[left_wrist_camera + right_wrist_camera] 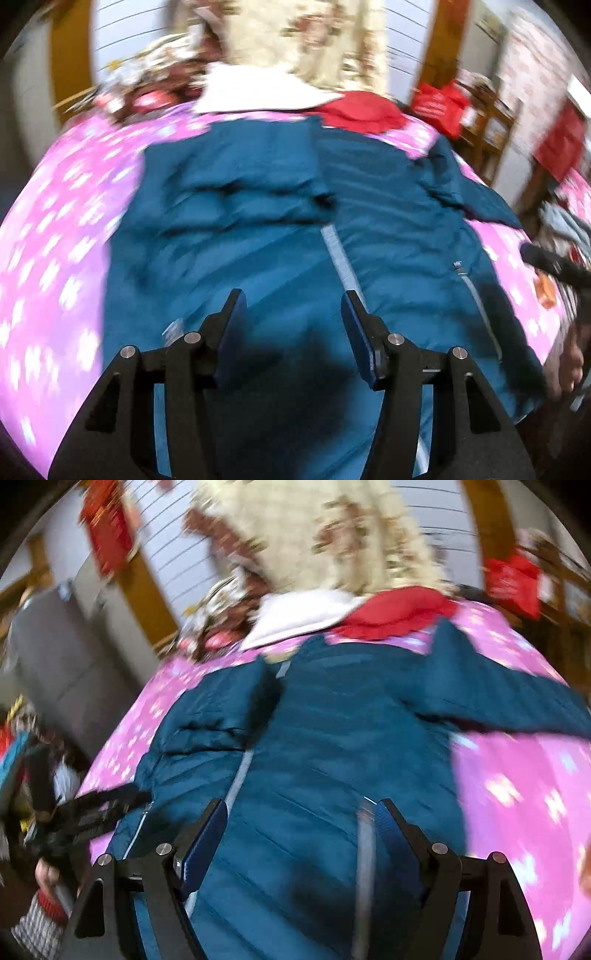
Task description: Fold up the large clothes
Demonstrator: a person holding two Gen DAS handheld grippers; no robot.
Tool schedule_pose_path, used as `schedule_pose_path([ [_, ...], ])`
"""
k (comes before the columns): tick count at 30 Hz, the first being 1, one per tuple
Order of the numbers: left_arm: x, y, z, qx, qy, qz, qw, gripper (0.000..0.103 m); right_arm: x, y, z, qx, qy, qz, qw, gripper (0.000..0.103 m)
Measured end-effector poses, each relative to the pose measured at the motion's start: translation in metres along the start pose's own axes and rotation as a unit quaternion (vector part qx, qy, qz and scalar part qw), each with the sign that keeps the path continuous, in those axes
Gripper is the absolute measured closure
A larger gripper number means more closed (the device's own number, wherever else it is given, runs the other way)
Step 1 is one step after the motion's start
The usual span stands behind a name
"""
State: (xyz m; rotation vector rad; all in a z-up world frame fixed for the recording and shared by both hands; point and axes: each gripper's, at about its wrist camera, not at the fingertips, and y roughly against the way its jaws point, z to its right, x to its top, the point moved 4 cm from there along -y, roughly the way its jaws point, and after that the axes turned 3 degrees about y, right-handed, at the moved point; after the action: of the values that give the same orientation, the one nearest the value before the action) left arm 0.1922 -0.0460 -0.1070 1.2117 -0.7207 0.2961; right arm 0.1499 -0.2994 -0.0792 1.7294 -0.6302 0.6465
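Room: blurred by motion in both wrist views; pale slatted wall between wooden posts, a cream flowered curtain [295, 33] hanging at the far side of the bed.
Surface: pink bedspread [62, 229] with white flower print, covering the whole bed.
Far left, right wrist view: a grey cabinet [62, 664] stands off the bed's edge.
Left gripper [293, 306]: black frame, blue pads, jaws standing apart over the lower part of the jacket, nothing pinched between them; from the right wrist view it shows as a dark shape [99, 808] at the jacket's left hem, held by a hand [48, 875] in a grey knit cuff with a red band.
Teal jacket [258, 229]: quilted, lying flat in the middle of the bedspread, front up, pale zip line running down its centre; the sleeve on the picture's left is folded in across the chest, the sleeve on the right stretches out over the pink cover.
White garment [258, 88]: beyond the jacket's collar, near the curtain.
Red garment [362, 110]: just beside the white one, touching the jacket's top edge.
Right gripper [299, 805]: jaws wide apart above the jacket's lower half, pads not pressing the cloth; nothing held.
Far right, left wrist view: red bag [439, 103] on wooden furniture, well apart from the jacket.
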Motion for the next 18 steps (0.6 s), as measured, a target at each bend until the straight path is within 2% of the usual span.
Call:
schedule_pose_path([
  [2, -0.017, 0.011, -0.023, 0.034, 0.029, 0.011, 0.999, 0.05, 0.02, -0.037, -0.034, -0.005, 0.047, -0.019, 0.999, 0.023],
  [6, -0.039, 0.027, -0.044, 0.068, 0.054, 0.039, 0.9955, 0.05, 0.055, -0.107, -0.098, -0.029, 0.134, -0.029, 0.99, 0.023],
  [10, -0.053, 0.032, -0.056, 0.074, 0.079, 0.053, 0.9927, 0.05, 0.079, -0.184, -0.148, -0.072, 0.19, -0.047, 0.978, 0.023],
  [11, -0.054, 0.032, -0.057, 0.071, 0.083, 0.052, 0.9927, 0.05, 0.081, -0.206, -0.16, -0.094, 0.211, -0.059, 0.971, 0.023],
  [15, -0.064, 0.032, -0.062, 0.063, 0.088, 0.049, 0.993, 0.05, 0.093, -0.253, -0.169, -0.197, 0.272, -0.074, 0.939, 0.023],
  [16, -0.065, 0.033, -0.062, 0.062, 0.085, 0.047, 0.9934, 0.05, 0.103, -0.252, -0.159, -0.216, 0.265, -0.067, 0.937, 0.024],
  [18, -0.065, 0.034, -0.063, 0.062, 0.078, 0.05, 0.9938, 0.05, 0.124, -0.238, -0.127, -0.228, 0.217, -0.056, 0.947, 0.024],
])
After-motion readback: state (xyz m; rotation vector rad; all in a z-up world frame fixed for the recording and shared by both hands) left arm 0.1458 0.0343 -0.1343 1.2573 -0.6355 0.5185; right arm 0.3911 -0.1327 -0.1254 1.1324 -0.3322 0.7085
